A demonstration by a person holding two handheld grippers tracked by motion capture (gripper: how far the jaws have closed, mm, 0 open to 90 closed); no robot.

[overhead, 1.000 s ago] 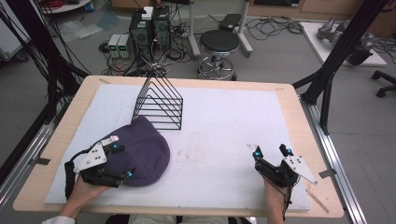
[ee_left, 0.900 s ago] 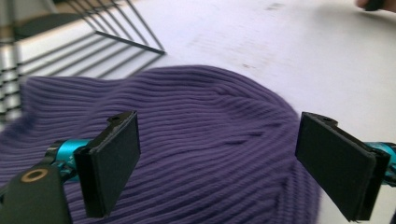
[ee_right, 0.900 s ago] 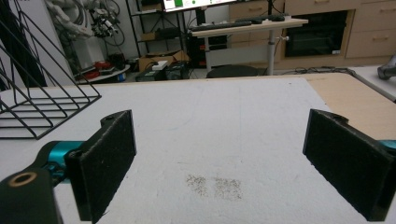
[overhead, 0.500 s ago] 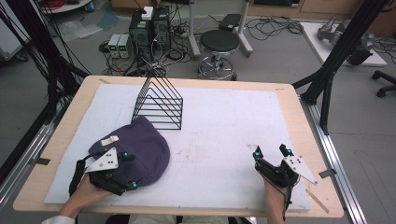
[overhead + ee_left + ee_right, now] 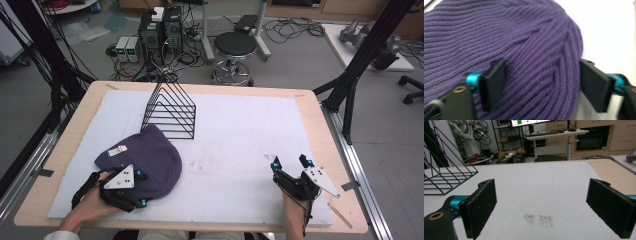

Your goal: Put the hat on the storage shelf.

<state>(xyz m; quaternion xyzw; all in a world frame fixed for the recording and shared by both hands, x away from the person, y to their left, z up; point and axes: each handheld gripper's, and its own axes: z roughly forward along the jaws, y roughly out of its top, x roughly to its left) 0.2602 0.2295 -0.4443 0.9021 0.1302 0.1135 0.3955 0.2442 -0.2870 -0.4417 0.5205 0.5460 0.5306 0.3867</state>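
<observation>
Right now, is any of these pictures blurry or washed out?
Left gripper view: purple beanie knit slightly smeared, white table blown out. Right gripper view: jaws soft, wire rack sharper. High view: even light, mildly soft.

Open mat (image 5: 240,145) mid-table; wire rack (image 5: 170,110) behind purple beanie (image 5: 150,155).
</observation>
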